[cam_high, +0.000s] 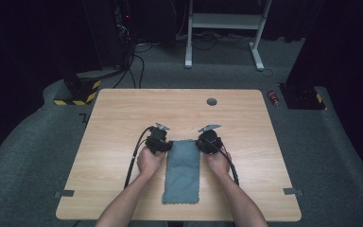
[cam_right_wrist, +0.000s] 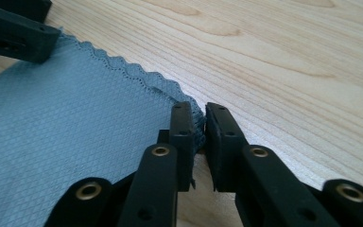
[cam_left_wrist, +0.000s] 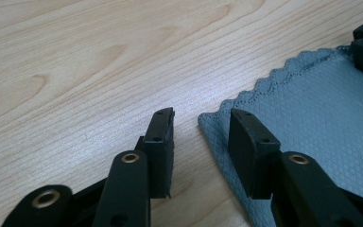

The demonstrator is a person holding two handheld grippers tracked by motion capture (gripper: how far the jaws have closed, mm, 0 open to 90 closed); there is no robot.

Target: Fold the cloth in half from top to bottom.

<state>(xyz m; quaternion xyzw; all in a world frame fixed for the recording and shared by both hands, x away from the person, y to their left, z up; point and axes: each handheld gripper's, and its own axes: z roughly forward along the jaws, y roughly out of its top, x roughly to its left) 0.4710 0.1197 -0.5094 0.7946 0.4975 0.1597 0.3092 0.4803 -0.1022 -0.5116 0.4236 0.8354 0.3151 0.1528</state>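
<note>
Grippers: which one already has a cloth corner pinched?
The right gripper: its jaws squeeze the grey cloth corner. The left gripper only straddles its corner, jaws apart.

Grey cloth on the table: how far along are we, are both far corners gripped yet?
Done: the grey cloth lies flat as a long folded strip on the wooden table. In hand: the right hand-held gripper pinches its far corner between nearly closed jaws, while the left hand-held gripper straddles the other far corner, jaws apart, not yet clamped. Left: closing the left grip, then probably the next fold.
</note>
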